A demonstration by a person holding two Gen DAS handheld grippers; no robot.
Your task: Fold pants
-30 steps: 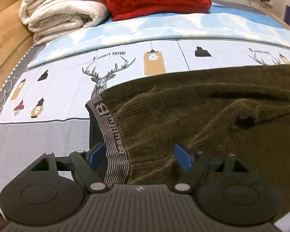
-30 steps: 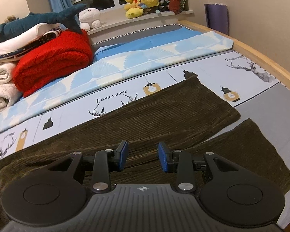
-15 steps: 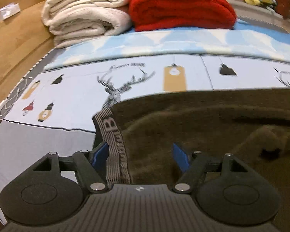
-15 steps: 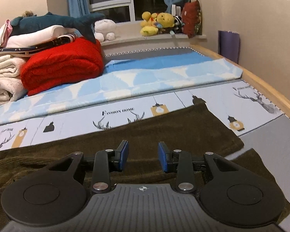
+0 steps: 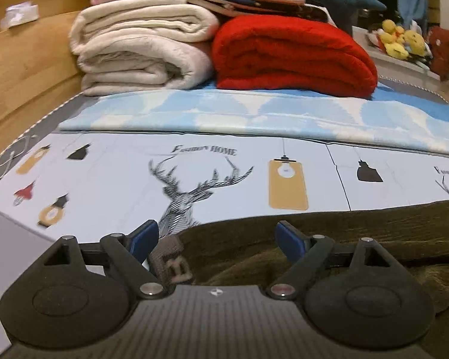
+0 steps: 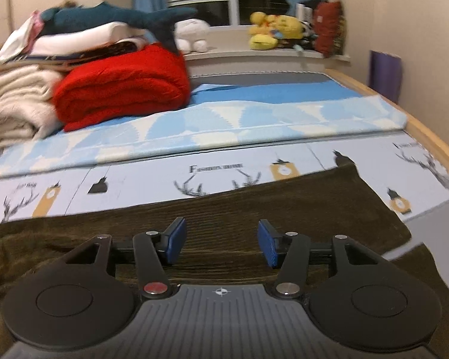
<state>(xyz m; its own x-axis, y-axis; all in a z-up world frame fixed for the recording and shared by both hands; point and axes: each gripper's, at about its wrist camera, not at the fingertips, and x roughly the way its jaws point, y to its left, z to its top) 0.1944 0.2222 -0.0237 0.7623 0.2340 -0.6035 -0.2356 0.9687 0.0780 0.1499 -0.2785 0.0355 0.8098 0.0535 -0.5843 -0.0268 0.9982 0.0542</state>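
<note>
Pants (image 6: 254, 206): dark olive corduroy, spread flat across your bed (image 5: 110, 185), on its deer-and-lantern printed sheet. Waistband (image 5: 172, 261), grey-striped with lettering, lies at the pants' left end; the two legs run away from it to the right, the far leg's hem reaching the sheet's right side and the near leg's hem lying apart from it, closer to you.

Left gripper (image 5: 217, 237): yours, low over the waistband end of the pants. Jaws are opening and stand wide; the waistband sits between the blue pads, close by the left pad (image 5: 143, 237), and neither pad presses the cloth.

Right gripper (image 6: 221, 240): yours, low over the pants' middle, on the leg side of the waistband. Jaws are opening; only flat corduroy shows below the gap between the pads, nothing gripped.

Beyond the pants, toward the head of the bed:
- blue blanket (image 6: 254, 119), pale patterned, laid across the bed just past the printed sheet.
- red blanket (image 5: 293, 53), folded, behind the blue one.
- cream bedding (image 5: 140, 51), folded in a stack, touching the red blanket's left side, more folded linen on top.
- shark toy (image 6: 119, 16), lying on that stack.
- plush toys (image 6: 272, 30), yellow, on the windowsill farthest from the pants.
</note>
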